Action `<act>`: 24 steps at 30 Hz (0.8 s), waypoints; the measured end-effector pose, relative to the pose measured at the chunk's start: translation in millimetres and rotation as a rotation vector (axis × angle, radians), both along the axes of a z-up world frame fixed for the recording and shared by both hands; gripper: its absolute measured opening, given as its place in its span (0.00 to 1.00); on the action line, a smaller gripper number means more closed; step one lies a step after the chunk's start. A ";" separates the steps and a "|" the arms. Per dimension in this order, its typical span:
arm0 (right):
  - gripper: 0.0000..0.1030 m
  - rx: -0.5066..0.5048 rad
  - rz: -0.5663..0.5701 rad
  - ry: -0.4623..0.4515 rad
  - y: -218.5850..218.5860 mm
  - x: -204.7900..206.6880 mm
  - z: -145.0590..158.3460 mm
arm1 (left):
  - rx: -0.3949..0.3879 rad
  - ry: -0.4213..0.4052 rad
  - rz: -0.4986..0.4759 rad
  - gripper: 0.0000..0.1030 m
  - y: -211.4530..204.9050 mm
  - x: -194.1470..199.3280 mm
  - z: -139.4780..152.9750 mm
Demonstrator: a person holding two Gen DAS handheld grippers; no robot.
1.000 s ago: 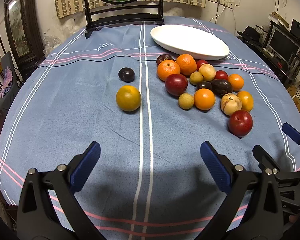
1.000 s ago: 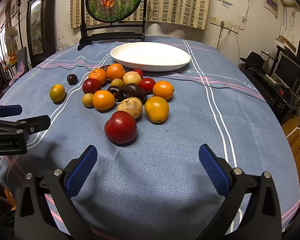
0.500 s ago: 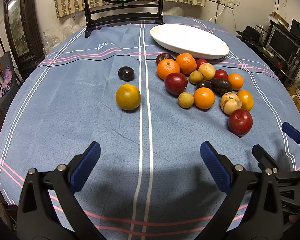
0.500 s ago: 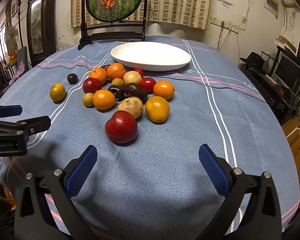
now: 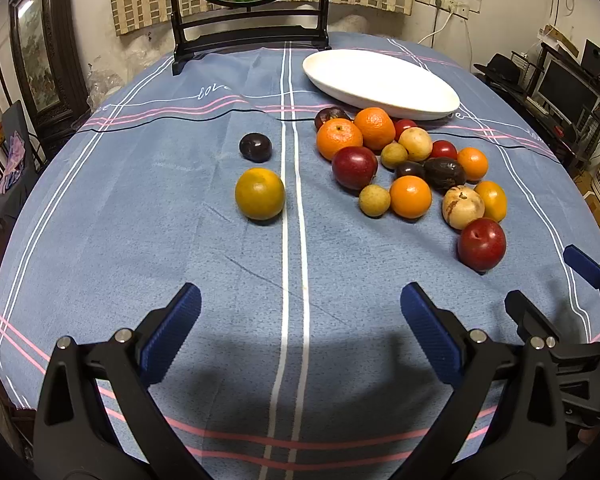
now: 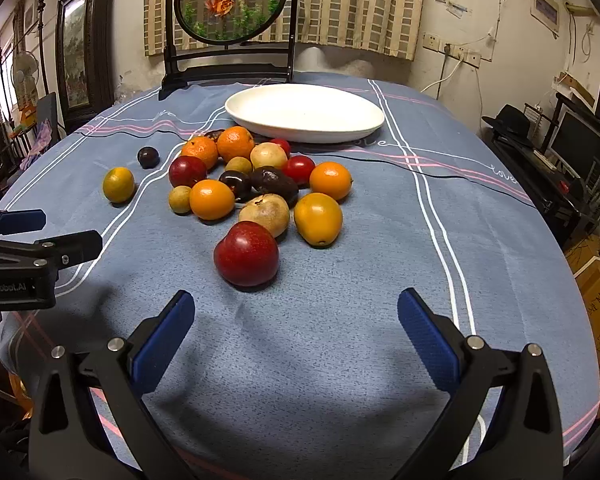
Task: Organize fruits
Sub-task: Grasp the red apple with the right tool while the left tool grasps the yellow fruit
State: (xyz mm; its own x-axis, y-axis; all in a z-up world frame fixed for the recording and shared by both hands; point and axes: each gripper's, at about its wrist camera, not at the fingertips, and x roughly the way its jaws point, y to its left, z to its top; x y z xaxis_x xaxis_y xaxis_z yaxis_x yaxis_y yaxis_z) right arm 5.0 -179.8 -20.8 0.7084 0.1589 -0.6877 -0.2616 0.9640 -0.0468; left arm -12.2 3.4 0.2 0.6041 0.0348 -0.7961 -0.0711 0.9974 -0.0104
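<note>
A cluster of several fruits lies on the blue tablecloth [image 5: 220, 280] in front of an empty white oval plate [image 5: 380, 80], which also shows in the right wrist view [image 6: 304, 112]. A big red plum [image 6: 247, 259] is the nearest fruit to my right gripper [image 6: 294, 320]; it also shows in the left wrist view [image 5: 481, 243]. A yellow-green citrus [image 5: 259, 193] and a dark plum [image 5: 255, 146] lie apart on the left. My left gripper [image 5: 300, 320] is open and empty above the cloth. My right gripper is open and empty.
A round fish painting on a black stand [image 6: 230, 4] stands at the table's far edge. Shelves with electronics [image 6: 572, 148] stand to the right of the table, dark furniture [image 5: 40, 60] to the left. The right gripper shows in the left wrist view [image 5: 556, 292].
Both grippers have crept slightly forward toward the fruits. Both stay open and no fruit has moved.
</note>
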 end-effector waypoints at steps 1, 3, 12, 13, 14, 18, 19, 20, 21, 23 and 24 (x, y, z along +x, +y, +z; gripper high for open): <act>0.99 0.001 0.000 0.002 0.1 0.5 0.0 | 0.001 0.000 -0.002 0.98 -0.1 0.2 0.0; 0.99 0.004 0.004 0.005 0.6 1.3 0.2 | 0.005 -0.002 -0.003 0.98 0.4 0.2 0.1; 0.97 0.026 0.026 0.060 14.3 15.9 1.5 | 0.030 -0.011 0.013 0.98 25.8 6.6 -5.3; 0.90 0.024 0.033 0.072 19.0 19.7 0.5 | 0.030 -0.009 0.018 0.98 29.9 8.1 -6.3; 0.87 0.016 0.034 0.080 22.2 22.6 -0.5 | 0.033 -0.006 0.023 0.98 35.2 10.3 -7.6; 0.75 -0.022 0.025 0.118 34.2 39.8 -6.4 | 0.032 -0.004 0.030 0.98 48.9 19.0 -8.9; 0.72 -0.028 0.026 0.128 37.1 45.0 -8.2 | 0.032 -0.005 0.029 0.98 51.6 22.0 -8.9; 0.69 -0.036 0.027 0.136 39.1 48.4 -9.5 | 0.031 -0.004 0.028 0.98 53.7 24.5 -9.5; 0.62 -0.043 0.030 0.145 41.3 51.5 -11.0 | 0.027 0.000 0.026 0.98 55.8 29.0 -10.2; 0.48 -0.033 0.047 0.172 44.2 57.0 -14.2 | 0.019 0.006 0.020 0.98 57.9 39.4 -11.5; 0.45 -0.032 0.050 0.178 44.2 58.0 -14.9 | 0.016 0.008 0.015 0.98 57.7 43.3 -12.3</act>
State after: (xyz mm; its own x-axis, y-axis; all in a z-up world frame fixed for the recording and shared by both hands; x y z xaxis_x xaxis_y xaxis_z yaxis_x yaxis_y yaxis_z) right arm 63.0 -135.6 -35.7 0.5667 0.1675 -0.8067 -0.3164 0.9483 -0.0254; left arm 31.1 61.2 -12.1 0.5969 0.0568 -0.8003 -0.0863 0.9963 0.0063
